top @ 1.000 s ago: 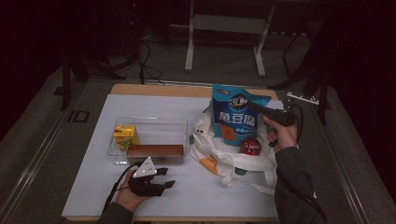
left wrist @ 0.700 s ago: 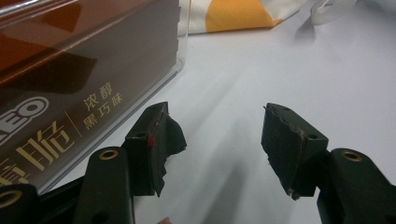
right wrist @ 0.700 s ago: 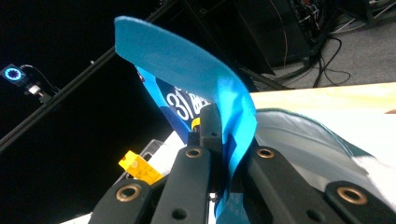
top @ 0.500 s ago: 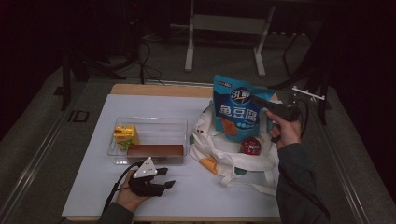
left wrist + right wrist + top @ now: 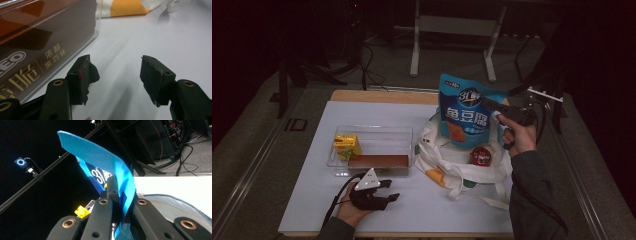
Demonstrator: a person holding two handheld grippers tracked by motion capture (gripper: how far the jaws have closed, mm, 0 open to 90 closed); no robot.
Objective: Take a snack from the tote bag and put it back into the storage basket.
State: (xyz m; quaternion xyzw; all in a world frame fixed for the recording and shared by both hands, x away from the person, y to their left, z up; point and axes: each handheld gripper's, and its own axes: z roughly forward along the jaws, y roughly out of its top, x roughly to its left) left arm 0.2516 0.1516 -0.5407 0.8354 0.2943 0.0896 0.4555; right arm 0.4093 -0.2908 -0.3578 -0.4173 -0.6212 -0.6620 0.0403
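Two grippers: the right gripper (image 5: 498, 112) has its fingers clamped on the top edge of the blue snack pouch (image 5: 464, 117), held upright above the white tote bag (image 5: 452, 165). The left gripper (image 5: 384, 192) rests on the bench (image 5: 312, 200), fingers apart and empty, beside the clear box (image 5: 372, 145).

The left claw (image 5: 379, 192) lies low over the near edge of the table, cradled from below in the left hand (image 5: 348, 214), whose forearm comes in from the bottom edge. Its jaws point toward the far right and stand apart with nothing between them; in the left gripper view the worn black pads (image 5: 83, 75) face each other across a bare gap. The right claw (image 5: 496, 111) is held up high above the table in the right hand (image 5: 518, 138), the dark sleeve rising from the bottom right. It points left, and its jaws are pinched tight together on the bag (image 5: 464, 112).
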